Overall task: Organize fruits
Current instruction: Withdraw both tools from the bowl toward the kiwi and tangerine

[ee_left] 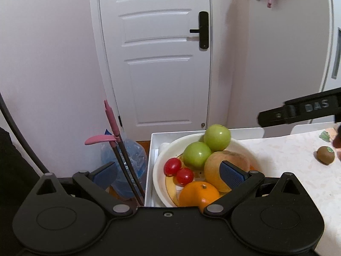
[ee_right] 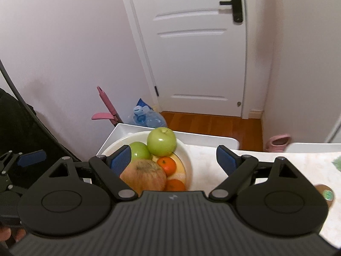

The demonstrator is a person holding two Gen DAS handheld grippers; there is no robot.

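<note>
white bowl, green apples, orange, tomatoes

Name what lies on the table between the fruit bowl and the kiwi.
Nothing: in the left wrist view, bare tabletop separates the bowl from the kiwi.

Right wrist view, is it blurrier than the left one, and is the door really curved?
Right wrist view: bowl and kiwi smeared, likely motion blur. Left wrist view: fruit sharper. Both views: fisheye bows the door.
</note>
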